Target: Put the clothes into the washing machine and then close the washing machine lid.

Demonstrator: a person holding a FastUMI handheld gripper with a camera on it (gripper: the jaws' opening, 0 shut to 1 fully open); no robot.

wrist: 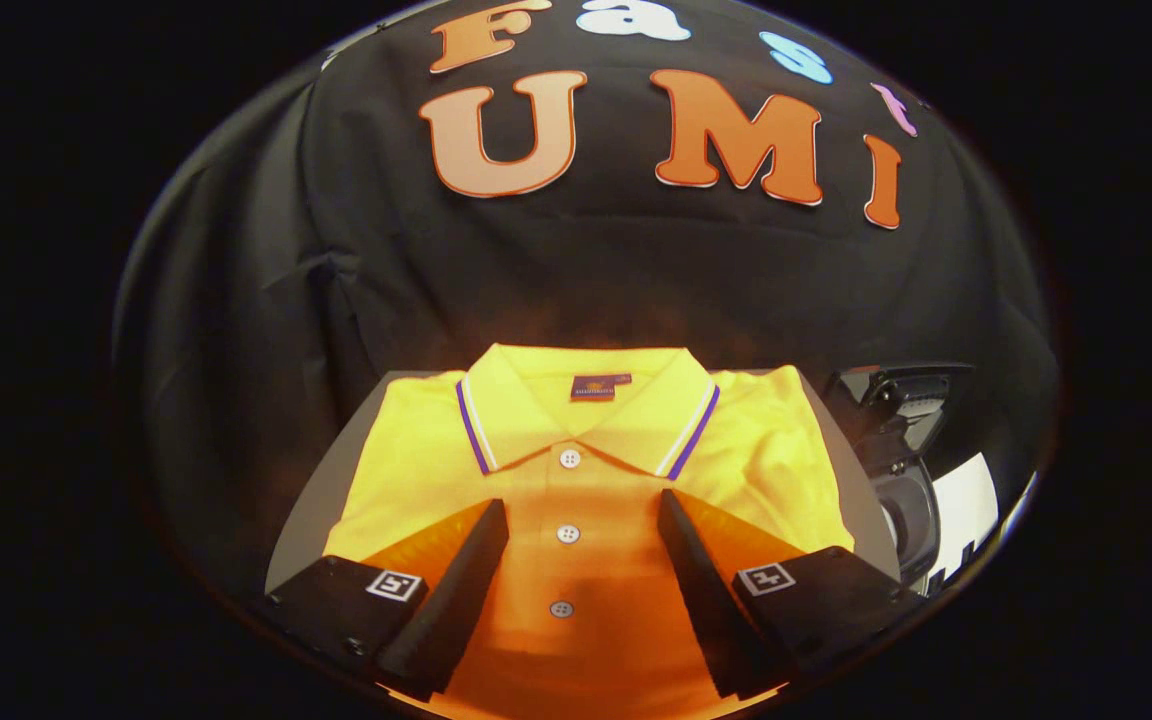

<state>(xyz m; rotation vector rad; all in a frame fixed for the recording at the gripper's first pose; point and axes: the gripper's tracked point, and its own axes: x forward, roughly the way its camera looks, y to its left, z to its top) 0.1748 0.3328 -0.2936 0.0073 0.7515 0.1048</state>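
A yellow polo shirt (576, 470) lies folded flat on the grey bench (321, 500), its collar far from the tongs. The tongs (581, 525) are spread wide over the shirt's row of buttons, pinching nothing. The washing machine (901, 450) stands just beside the bench, its lid up.

My hand-held gripper (581, 540) hangs over the shirt (576, 470), pointing forward along its button row. Its two fingers (456, 580) are spread wide apart, one on each side of the buttons, and the gap between them is free. Neither finger presses on the cloth that I can tell; whether the tips touch the shirt I cannot say. Both fingers sit level with each other, angled slightly inward toward the collar.
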